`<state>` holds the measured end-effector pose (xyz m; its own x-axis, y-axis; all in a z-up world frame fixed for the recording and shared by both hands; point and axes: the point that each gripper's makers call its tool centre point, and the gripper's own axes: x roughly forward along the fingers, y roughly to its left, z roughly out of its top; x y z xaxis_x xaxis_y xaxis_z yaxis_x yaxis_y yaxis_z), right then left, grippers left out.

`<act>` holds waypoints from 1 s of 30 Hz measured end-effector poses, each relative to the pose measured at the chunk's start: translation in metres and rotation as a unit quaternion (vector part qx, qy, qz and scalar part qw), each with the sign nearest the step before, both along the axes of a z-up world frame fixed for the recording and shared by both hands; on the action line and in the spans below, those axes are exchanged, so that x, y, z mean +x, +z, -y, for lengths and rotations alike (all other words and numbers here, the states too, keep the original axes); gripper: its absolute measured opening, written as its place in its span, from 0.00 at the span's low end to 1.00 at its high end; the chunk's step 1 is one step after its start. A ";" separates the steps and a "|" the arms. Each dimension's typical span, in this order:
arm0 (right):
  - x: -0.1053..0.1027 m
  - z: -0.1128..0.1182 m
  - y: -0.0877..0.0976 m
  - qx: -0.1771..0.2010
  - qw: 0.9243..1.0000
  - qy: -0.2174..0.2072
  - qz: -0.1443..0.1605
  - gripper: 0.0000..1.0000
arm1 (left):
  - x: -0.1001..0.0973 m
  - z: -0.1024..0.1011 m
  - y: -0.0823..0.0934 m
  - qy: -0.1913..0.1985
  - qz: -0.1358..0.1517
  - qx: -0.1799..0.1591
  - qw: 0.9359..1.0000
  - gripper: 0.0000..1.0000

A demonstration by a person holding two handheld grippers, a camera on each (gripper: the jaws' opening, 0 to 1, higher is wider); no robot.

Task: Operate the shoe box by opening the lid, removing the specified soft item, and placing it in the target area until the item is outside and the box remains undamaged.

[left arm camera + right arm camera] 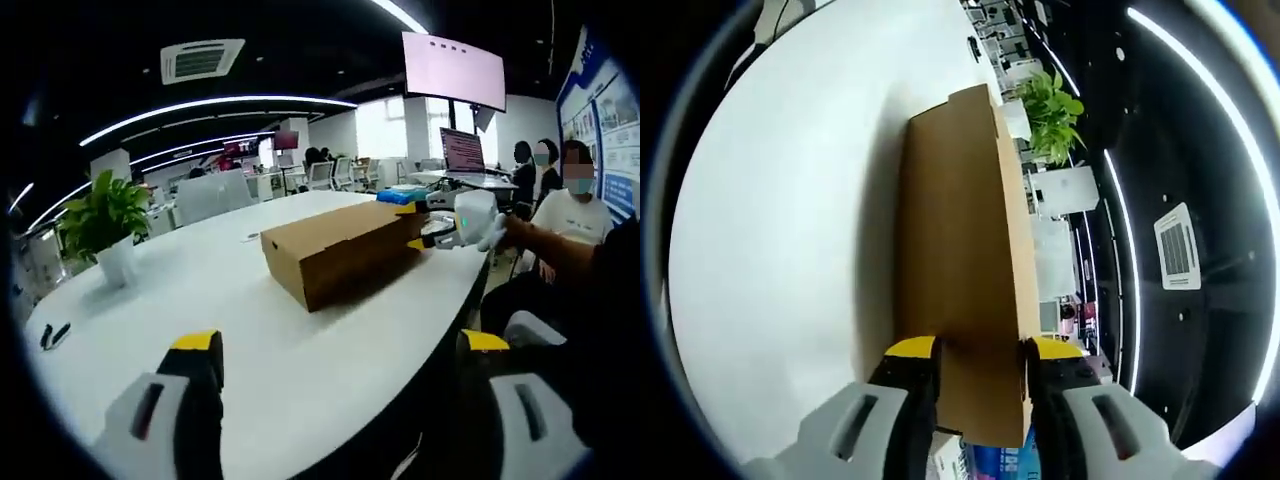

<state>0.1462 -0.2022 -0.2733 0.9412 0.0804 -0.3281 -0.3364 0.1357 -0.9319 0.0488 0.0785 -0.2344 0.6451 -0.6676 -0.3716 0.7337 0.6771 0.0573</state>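
Note:
A brown cardboard shoe box point(335, 250) lies with its lid down in the middle of the white table point(230, 330). At the bottom of the left gripper view my left gripper point(340, 345) is wide open, well short of the box, with nothing between its yellow-tipped jaws. My right gripper point(428, 228), held by a white-gloved hand point(492, 228), meets the box's right end. In the right gripper view the box point(950, 230) runs away lengthwise, and the right gripper point(982, 350) has its jaws pressed on either side of the near end of the lid.
A potted plant point(105, 215) stands at the table's far left, with pens point(55, 335) near the left edge. A blue object point(400, 197) lies just behind the box. A laptop point(460, 150) and seated people point(575, 215) are at the right, past the table's edge.

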 end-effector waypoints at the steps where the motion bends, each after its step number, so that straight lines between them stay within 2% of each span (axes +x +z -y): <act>1: -0.001 -0.001 -0.001 0.010 1.000 0.002 -0.003 0.40 | -0.002 0.000 0.001 -0.001 0.001 -0.001 1.000 0.99; 3: -0.003 -0.003 -0.002 0.036 0.999 0.004 -0.011 0.43 | -0.003 0.000 0.003 0.000 0.004 -0.004 1.000 0.99; 6: -0.022 -0.013 0.008 0.147 0.989 0.001 -0.033 0.42 | -0.005 -0.002 0.007 0.005 0.012 -0.006 1.000 0.99; 7: -0.024 -0.013 0.010 0.154 0.988 0.001 -0.033 0.43 | -0.005 -0.003 0.007 0.005 0.012 -0.006 1.000 0.99; 8: -0.037 -0.013 0.023 0.183 0.983 0.001 -0.026 0.47 | -0.005 -0.004 0.007 0.008 0.012 -0.006 1.000 0.99; 10: -0.051 -0.011 0.033 0.218 0.976 -0.003 -0.028 0.58 | -0.005 -0.006 0.009 0.012 0.014 -0.007 1.000 0.99; 12: -0.075 -0.001 0.049 0.279 0.960 -0.016 -0.030 0.70 | -0.003 -0.007 0.011 0.015 0.017 -0.009 1.000 0.99; 13: -0.080 0.001 0.051 0.292 0.956 -0.021 -0.031 0.72 | -0.003 -0.007 0.012 0.016 0.017 -0.009 1.000 0.99; 14: -0.090 0.010 0.054 0.321 0.946 -0.033 -0.040 0.76 | -0.002 -0.007 0.013 0.018 0.018 -0.009 1.000 0.99; 15: -0.101 0.023 0.054 0.354 0.932 -0.054 -0.054 0.79 | -0.002 -0.006 0.013 0.018 0.018 -0.008 1.000 0.99; 16: -0.108 0.029 0.053 0.375 0.922 -0.066 -0.063 0.82 | -0.002 -0.006 0.013 0.018 0.018 -0.007 1.000 0.99; 17: -0.117 0.036 0.056 0.404 0.909 -0.076 -0.064 0.84 | -0.002 -0.005 0.012 0.017 0.017 -0.006 1.000 0.99; 20: -0.135 0.049 0.062 0.442 0.890 -0.095 -0.064 0.90 | -0.003 -0.005 0.008 0.016 0.014 0.006 1.000 0.99; 23: -0.148 0.064 0.069 0.440 0.888 -0.121 -0.052 0.93 | -0.003 -0.008 0.012 0.023 0.017 0.002 1.000 0.99; 25: -0.157 0.074 0.077 0.458 0.879 -0.132 -0.030 0.96 | -0.005 -0.009 0.017 0.029 0.018 -0.007 0.999 0.99; 27: -0.168 0.084 0.074 0.473 0.867 -0.151 -0.032 0.97 | -0.007 -0.009 0.018 0.028 0.018 -0.009 0.999 0.99; 30: -0.180 0.093 0.060 0.495 0.850 -0.172 -0.049 1.00 | -0.008 -0.008 0.018 0.025 0.020 -0.002 0.999 0.99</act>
<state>-0.0340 -0.2953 -0.2137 0.9369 0.0887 -0.3381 -0.1880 0.9433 -0.2735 0.0406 0.0864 -0.2166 0.6917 -0.6363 -0.3416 0.6966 0.7127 0.0829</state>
